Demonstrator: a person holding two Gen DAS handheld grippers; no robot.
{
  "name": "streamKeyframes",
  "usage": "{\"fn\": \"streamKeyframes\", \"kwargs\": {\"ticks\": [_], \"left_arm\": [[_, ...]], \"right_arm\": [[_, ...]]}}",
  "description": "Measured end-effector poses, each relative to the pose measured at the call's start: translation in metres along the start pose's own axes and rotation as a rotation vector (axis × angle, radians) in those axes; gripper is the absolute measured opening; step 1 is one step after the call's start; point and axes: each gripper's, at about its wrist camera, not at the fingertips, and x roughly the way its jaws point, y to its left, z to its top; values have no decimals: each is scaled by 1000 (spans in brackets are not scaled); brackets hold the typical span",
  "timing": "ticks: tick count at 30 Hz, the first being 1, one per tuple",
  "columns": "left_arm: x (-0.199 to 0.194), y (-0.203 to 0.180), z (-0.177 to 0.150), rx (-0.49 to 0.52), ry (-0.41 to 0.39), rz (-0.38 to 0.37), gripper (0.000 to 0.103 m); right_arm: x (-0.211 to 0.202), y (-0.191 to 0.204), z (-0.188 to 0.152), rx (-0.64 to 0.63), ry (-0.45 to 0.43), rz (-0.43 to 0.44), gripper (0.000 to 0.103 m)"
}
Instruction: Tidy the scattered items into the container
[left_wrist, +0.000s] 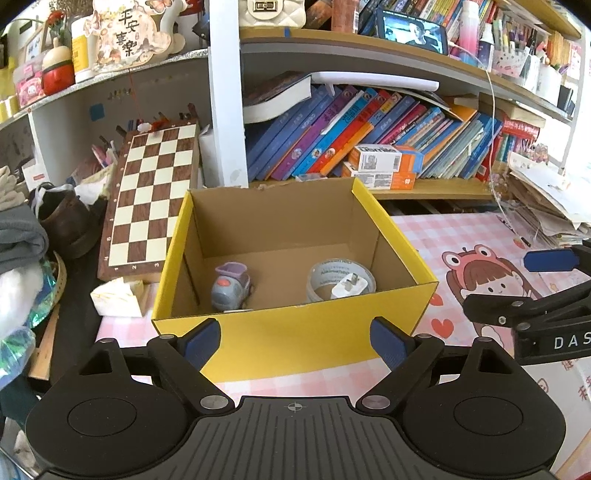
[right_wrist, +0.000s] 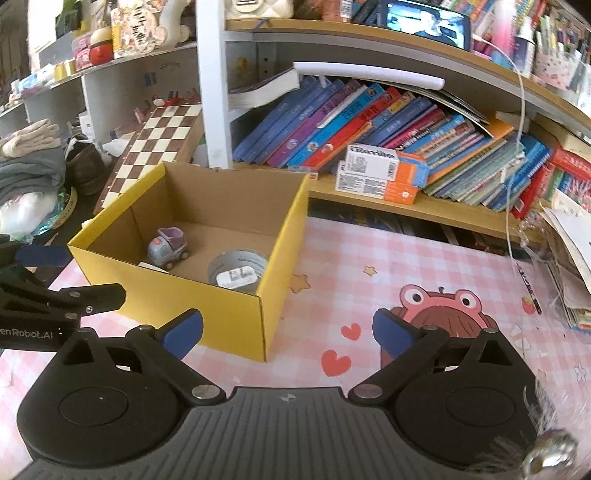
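Note:
A yellow cardboard box (left_wrist: 295, 332) stands open on the pink checked mat; it also shows in the right wrist view (right_wrist: 207, 310). Inside it lie a grey and purple toy truck (left_wrist: 231, 286) (right_wrist: 168, 248), a roll of grey tape (left_wrist: 341, 282) (right_wrist: 238, 271) and a white charger plug (left_wrist: 349, 286) (right_wrist: 234, 278) resting in the roll. My left gripper (left_wrist: 295, 339) is open and empty just in front of the box's near wall. My right gripper (right_wrist: 288, 330) is open and empty at the box's right corner, above the mat.
A chessboard (left_wrist: 151, 195) leans behind the box on the left. Shelves of books (left_wrist: 369, 136) run along the back, with orange and white cartons (left_wrist: 384, 166) on the ledge. Folded clothes (left_wrist: 18, 236) lie at left, stacked papers (right_wrist: 569, 251) at right.

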Motion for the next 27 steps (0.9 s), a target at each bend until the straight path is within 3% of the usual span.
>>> {"fn": "streamKeyframes", "kwargs": {"ticks": [12, 27], "left_arm": [[-2, -19, -11, -40, 38, 18, 90], [-2, -49, -18, -41, 60, 41, 91]], "right_arm": [[-9, -17, -14, 21, 20, -15, 101], [-17, -42, -30, 41, 28, -96, 103]]}}
